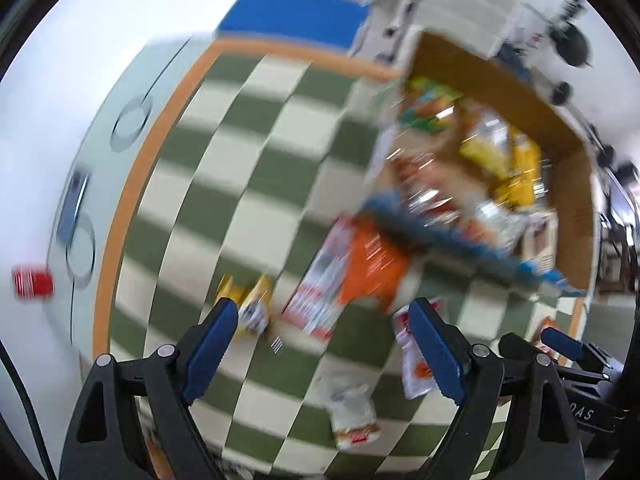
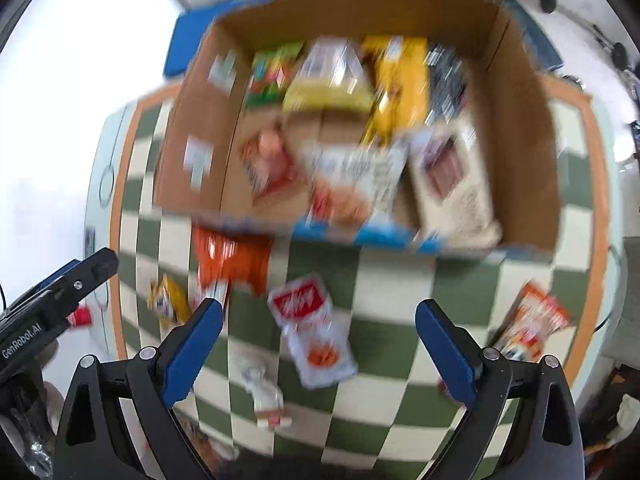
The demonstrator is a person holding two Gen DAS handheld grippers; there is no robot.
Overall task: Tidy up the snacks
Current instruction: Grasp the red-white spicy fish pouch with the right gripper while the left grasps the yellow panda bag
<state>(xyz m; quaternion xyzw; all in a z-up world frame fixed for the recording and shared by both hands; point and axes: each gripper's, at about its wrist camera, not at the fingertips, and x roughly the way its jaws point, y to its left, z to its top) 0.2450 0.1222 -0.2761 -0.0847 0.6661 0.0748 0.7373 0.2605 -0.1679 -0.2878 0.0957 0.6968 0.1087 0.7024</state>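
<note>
Your left gripper (image 1: 320, 320) hangs over the cloth with its blue pads spread wide and nothing between them; it is released. Your right gripper (image 2: 320, 320) is likewise spread and empty, checked cloth showing in the gap. Both views are smeared by motion blur, so small print on the packets cannot be read.

Left wrist view: just beyond the left pad lies a small yellow packet (image 1: 250, 304). Up and right of it, mid-frame, sits an orange bag (image 1: 372, 268) overlapping a red-and-white packet (image 1: 320, 296). By the right pad a white packet with orange print (image 1: 416, 364) lies flat, and between the pads, lower centre, a clear wrapped snack (image 1: 352, 412). The right gripper's blue tip shows at the lower right edge of this view.

Right wrist view: the white packet with orange print (image 2: 316, 336) lies between the pads, a little above them; the clear wrapped snack (image 2: 264, 392) is lower left of it. The orange bag (image 2: 232, 260) sits above the left pad, touching the box's near edge as far as the blur allows. The small yellow packet (image 2: 168, 300) lies left of it. An orange-and-white packet (image 2: 528, 328) rests alone at the right, near the cloth's border.

The cardboard box (image 2: 528, 160) fills the upper half of the right view, open at the top, with many snack packets inside in rows. All of it stands on a green-and-cream checked tablecloth (image 2: 384, 280) with an orange hem.
</note>
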